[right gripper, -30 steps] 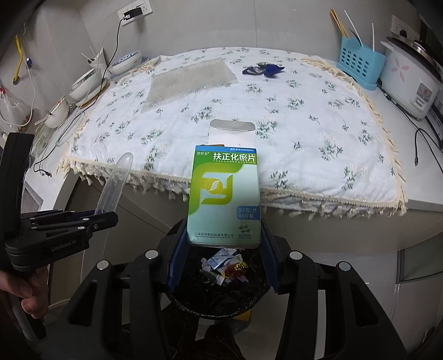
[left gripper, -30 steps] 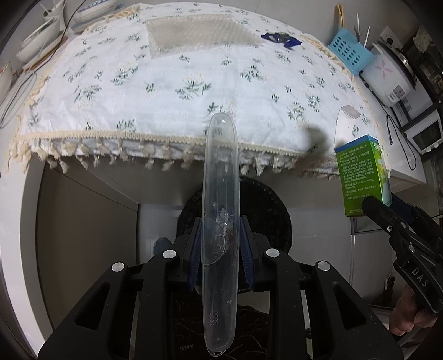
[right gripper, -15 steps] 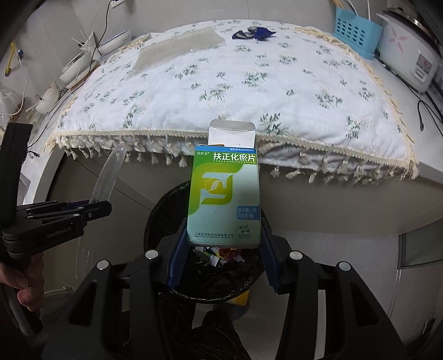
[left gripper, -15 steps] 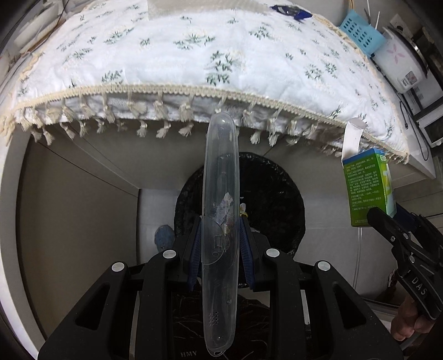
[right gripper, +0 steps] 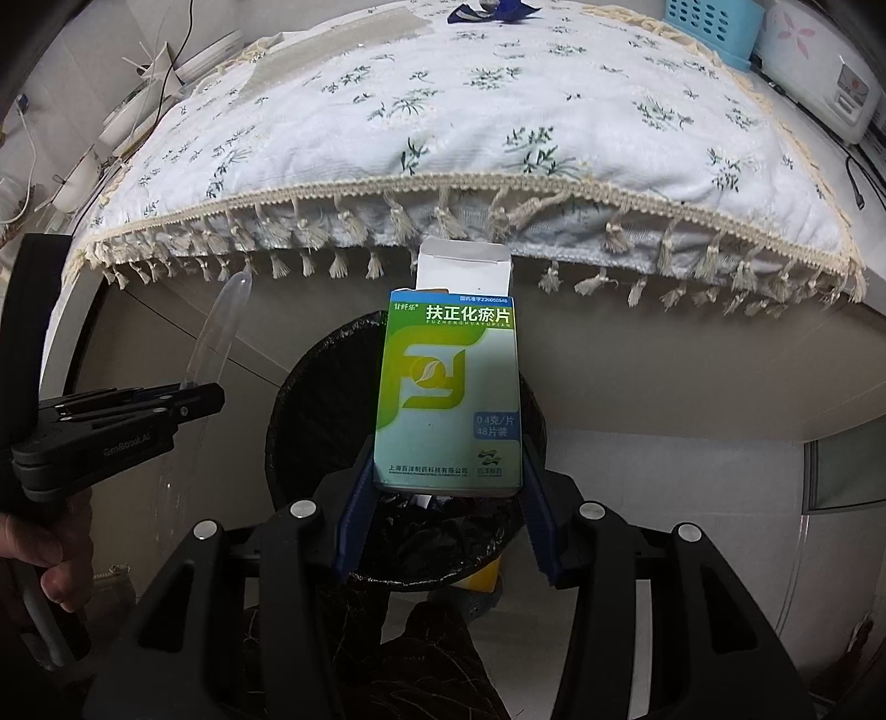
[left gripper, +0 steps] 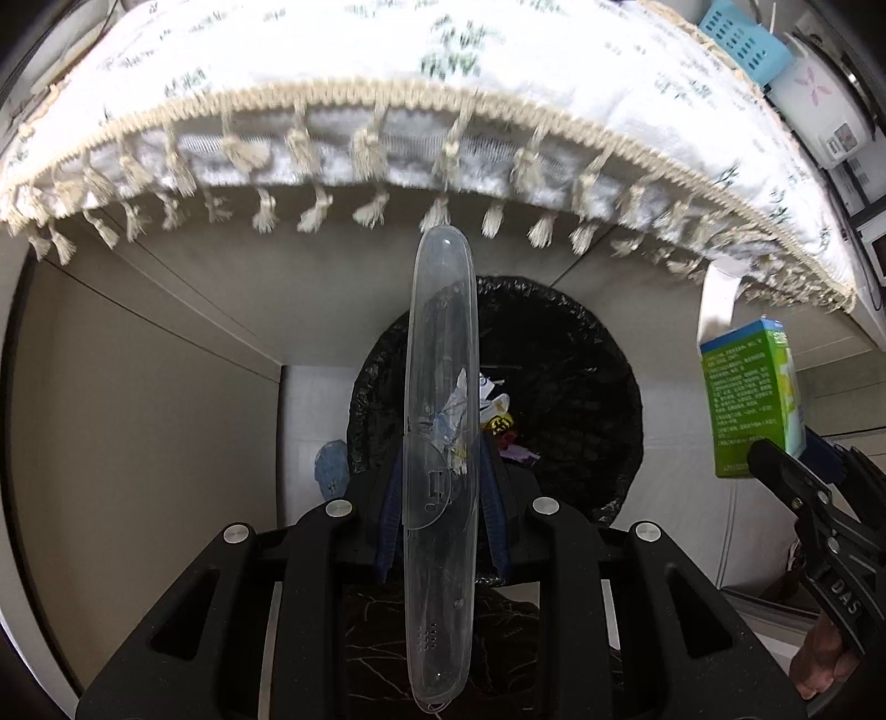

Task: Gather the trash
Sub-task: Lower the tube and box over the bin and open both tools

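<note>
Left wrist view: fringed floral tablecloth point(left gripper: 554, 72) hangs past the fingertips, above a black-lined trash bin point(left gripper: 559, 360) directly ahead with wrappers inside. Left gripper point(left gripper: 440, 487) clamps a long clear plastic case point(left gripper: 440, 443), standing lengthwise between the blue pads. Right wrist view: right gripper point(right gripper: 447, 487) grips a green medicine box point(right gripper: 448, 387), top flap open, upright over the bin mouth point(right gripper: 310, 387).

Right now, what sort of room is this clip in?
Likely a home kitchen: a rice cooker and a blue utensil basket stand beside a table under a fringed floral cloth, with a lined trash bin below.
</note>
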### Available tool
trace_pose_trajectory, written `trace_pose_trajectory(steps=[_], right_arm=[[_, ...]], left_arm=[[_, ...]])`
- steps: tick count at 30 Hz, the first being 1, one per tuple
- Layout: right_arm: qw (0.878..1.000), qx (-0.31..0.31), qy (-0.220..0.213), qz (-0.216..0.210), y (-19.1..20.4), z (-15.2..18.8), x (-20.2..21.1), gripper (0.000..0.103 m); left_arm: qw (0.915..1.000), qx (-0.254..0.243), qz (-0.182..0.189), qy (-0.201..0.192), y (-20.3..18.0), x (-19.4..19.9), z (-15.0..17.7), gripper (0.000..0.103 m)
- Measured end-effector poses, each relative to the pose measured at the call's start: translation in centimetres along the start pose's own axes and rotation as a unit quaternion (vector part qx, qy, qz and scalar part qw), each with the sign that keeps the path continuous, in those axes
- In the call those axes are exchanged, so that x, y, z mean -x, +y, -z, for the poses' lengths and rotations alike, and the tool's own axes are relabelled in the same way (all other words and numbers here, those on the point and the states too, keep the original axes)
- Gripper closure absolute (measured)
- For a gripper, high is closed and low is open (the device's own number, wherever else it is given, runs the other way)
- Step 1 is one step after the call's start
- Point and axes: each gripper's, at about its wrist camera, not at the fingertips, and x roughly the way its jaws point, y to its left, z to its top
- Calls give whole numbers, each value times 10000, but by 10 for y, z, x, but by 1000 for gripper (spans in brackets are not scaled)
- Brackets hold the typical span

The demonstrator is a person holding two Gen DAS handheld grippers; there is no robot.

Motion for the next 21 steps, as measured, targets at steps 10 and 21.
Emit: trace_pose_trajectory(steps=[10,21], right_arm=[[9998,-107,112,88,-8,6,-3,58],[9996,-98,158,207,-12,11,1,58]], left_arm=[[9998,-130,1,143,-14,-30,1,78],[9991,-381,72,150,-46,-46,0,78]])
